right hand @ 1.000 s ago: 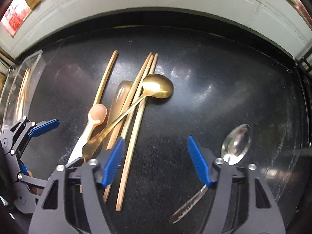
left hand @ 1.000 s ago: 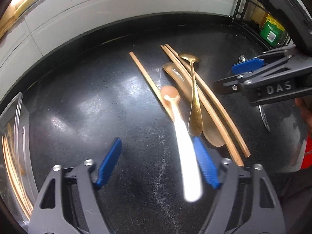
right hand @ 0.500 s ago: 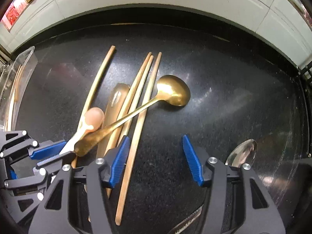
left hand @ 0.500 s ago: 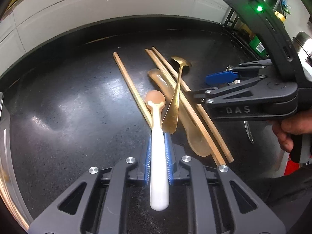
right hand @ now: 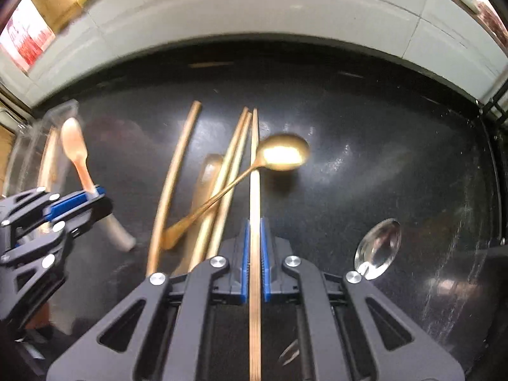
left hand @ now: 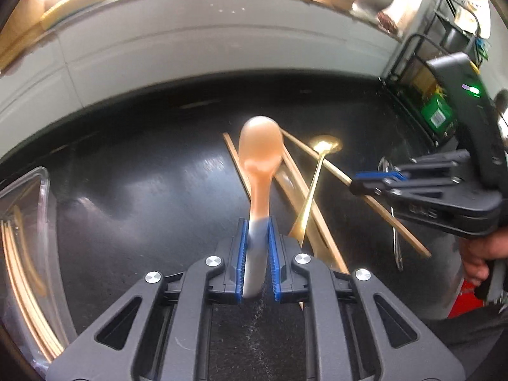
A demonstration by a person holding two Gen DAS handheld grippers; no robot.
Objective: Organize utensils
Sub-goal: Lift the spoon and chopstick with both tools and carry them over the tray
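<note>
Left claw [left hand: 256, 238]: clenched on a peach spoon [left hand: 260, 149], lifted. Right claw [right hand: 254, 238]: clenched on one wooden chopstick [right hand: 254, 165]. Black desk [right hand: 365, 133]: gold spoon [right hand: 282, 152], silver spoon [right hand: 379, 247].

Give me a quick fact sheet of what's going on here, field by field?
Surface: black countertop
Left gripper: fingers shut on the pink-and-white spoon, lifted off the counter
Right gripper: fingers shut on one wooden chopstick
Lying on the counter: gold spoon, silver spoon, three more chopsticks, a pale flat spoon
Container: clear bin at left, chopsticks inside
</note>
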